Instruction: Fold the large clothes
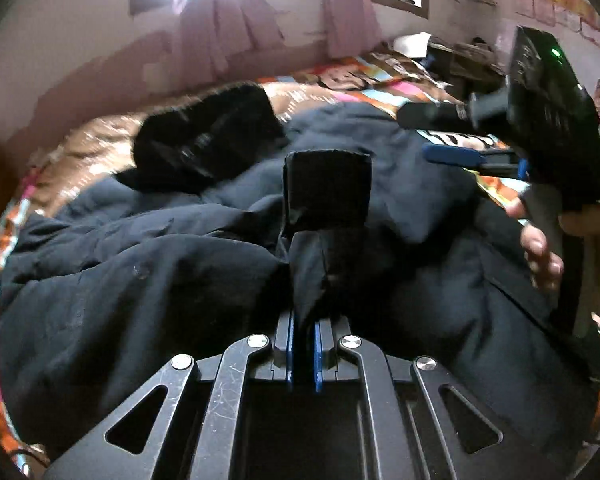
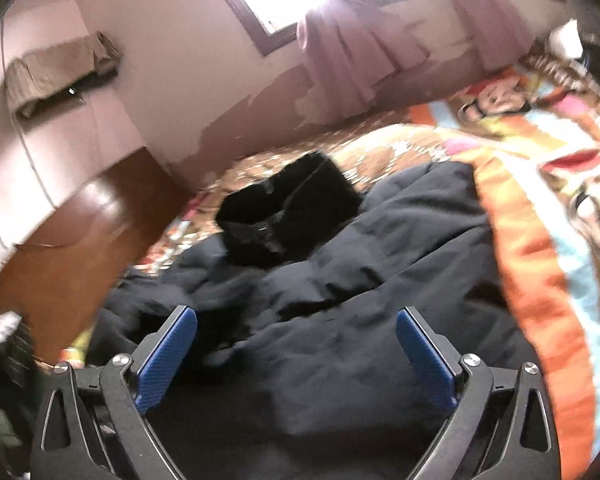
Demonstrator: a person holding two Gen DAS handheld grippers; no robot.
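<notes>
Left gripper (image 1: 304,312), bottom centre of its view, is pinched tight on a tuck of the dark coat (image 1: 140,280); cloth bunches up from between the blue pads. Probably holds an edge or sleeve so it can be carried over for a fold. Right gripper (image 2: 296,354) is spread wide and empty, hovering over the coat at bottom centre of its view; likely lining up for a second grab point. In the left view it shows at right edge, held by a hand (image 1: 540,252). Coat lies rumpled across the bed (image 2: 540,260), filling the centre of both views, not yet flat. A black fuzzy item (image 1: 208,136) sits on the coat's far edge, upper left of centre; can't tell if it's part of the coat.
</notes>
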